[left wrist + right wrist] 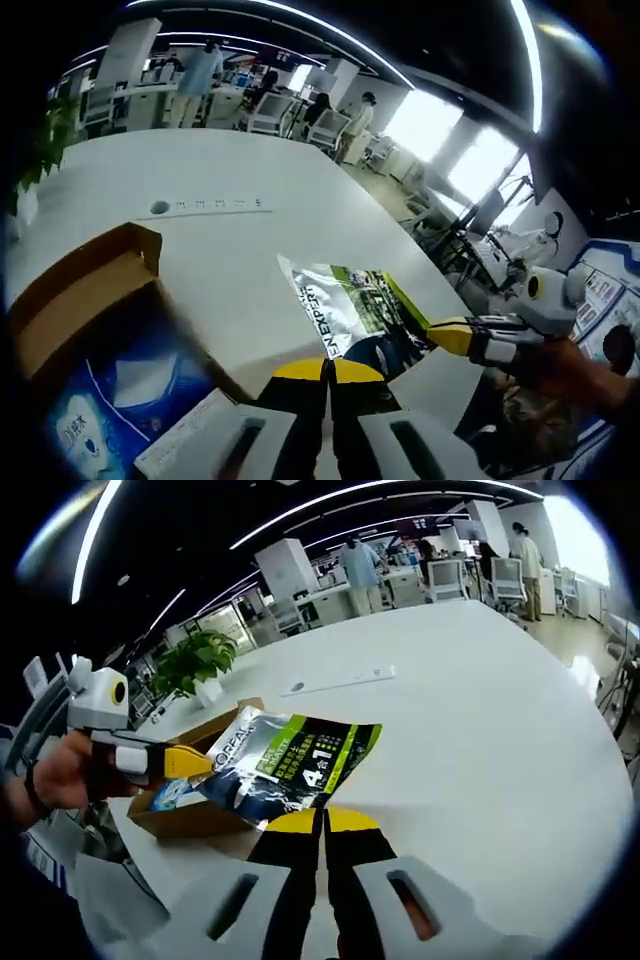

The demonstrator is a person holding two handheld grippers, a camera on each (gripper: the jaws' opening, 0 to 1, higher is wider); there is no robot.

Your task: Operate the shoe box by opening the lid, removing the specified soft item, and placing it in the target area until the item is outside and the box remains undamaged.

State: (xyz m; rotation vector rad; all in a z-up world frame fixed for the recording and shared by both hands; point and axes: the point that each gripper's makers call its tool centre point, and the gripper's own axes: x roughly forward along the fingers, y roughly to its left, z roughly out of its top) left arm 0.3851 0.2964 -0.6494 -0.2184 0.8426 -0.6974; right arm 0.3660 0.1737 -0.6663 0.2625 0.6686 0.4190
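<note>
The pouch's (355, 315) lower edge is hidden behind the left gripper's (328, 372) yellow tips. In the right gripper view the pouch (290, 760) covers most of the cardboard box (190, 815). The blue packs (120, 395) in the box (85, 285) are blurred and cut off by the edge.

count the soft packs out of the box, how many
1: the green and silver pack is held up over the table by both grippers, beside the open box. Another pack lies inside the box; more may be hidden.
</note>
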